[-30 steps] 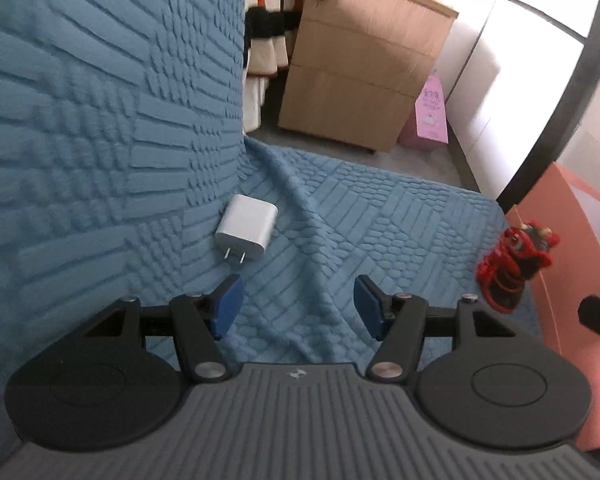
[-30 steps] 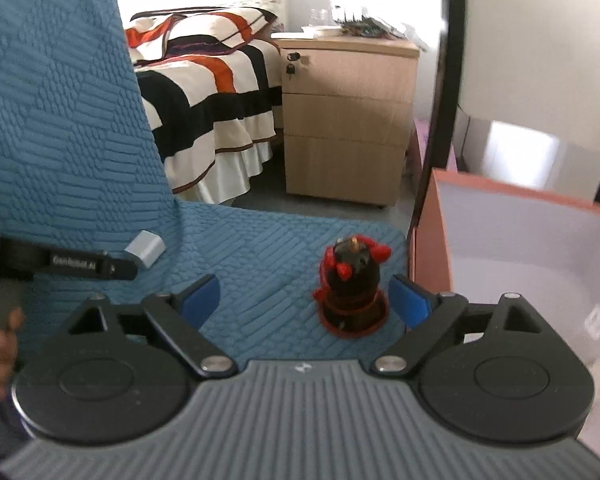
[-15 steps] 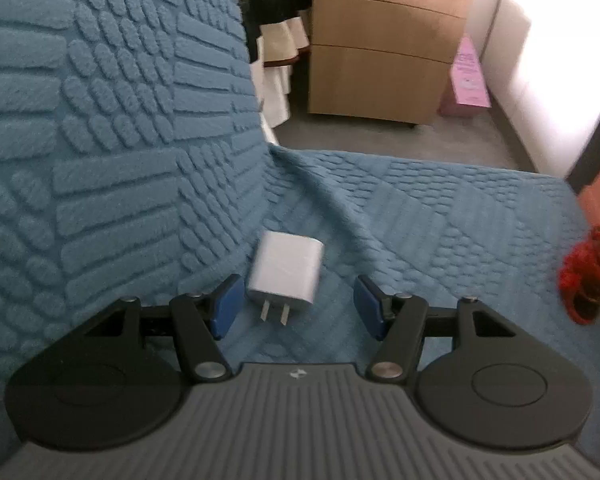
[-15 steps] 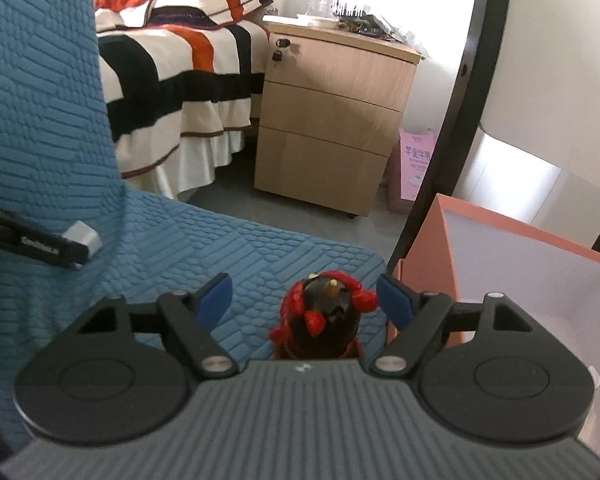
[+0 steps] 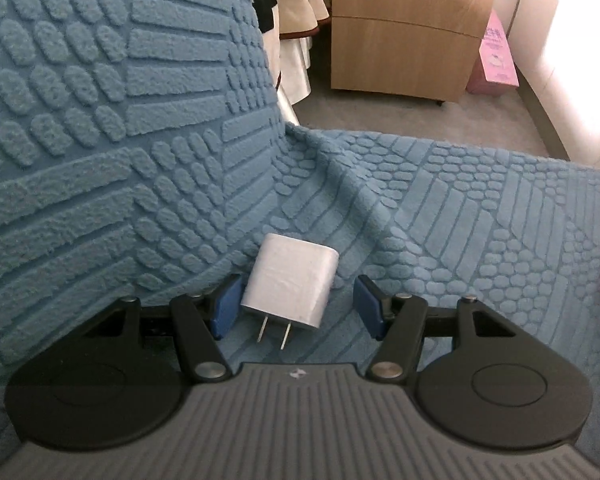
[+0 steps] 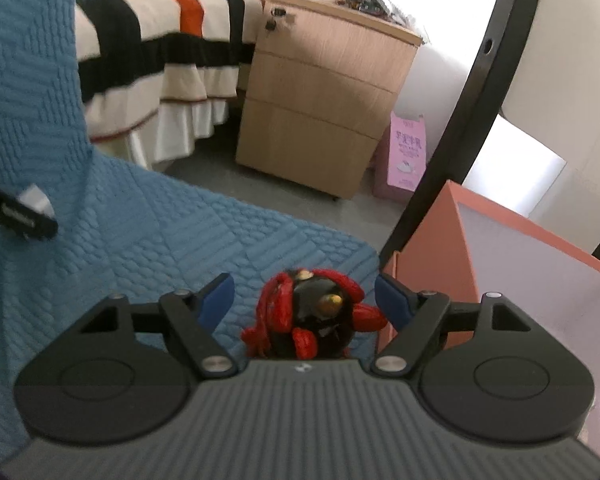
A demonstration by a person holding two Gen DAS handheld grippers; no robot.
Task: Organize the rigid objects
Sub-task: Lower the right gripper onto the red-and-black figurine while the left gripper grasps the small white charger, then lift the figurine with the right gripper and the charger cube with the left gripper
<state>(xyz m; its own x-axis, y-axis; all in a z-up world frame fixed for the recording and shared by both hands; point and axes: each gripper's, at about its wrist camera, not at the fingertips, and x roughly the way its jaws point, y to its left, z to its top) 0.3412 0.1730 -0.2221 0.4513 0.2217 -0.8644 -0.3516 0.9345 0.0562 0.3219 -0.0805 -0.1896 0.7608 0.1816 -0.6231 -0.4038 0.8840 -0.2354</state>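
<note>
in the left wrist view the left gripper (image 5: 296, 307) has its blue pads apart, and the white charger (image 5: 290, 282) lies between them in the lower middle of the frame, its two metal prongs pointing toward the camera. the left pad is just beside the charger's side, the right pad stands clearly apart from it, so nothing is clamped. the charger rests on the blue textured cover (image 5: 460, 216), close to where the cover rises steeply at the left. in the right wrist view the right gripper (image 6: 305, 299) is also apart, with the red and black toy (image 6: 316, 316) between its pads, touching neither. the toy stands on the same cover near its right edge, just beside the orange box (image 6: 428, 264) at the right of the frame.
</note>
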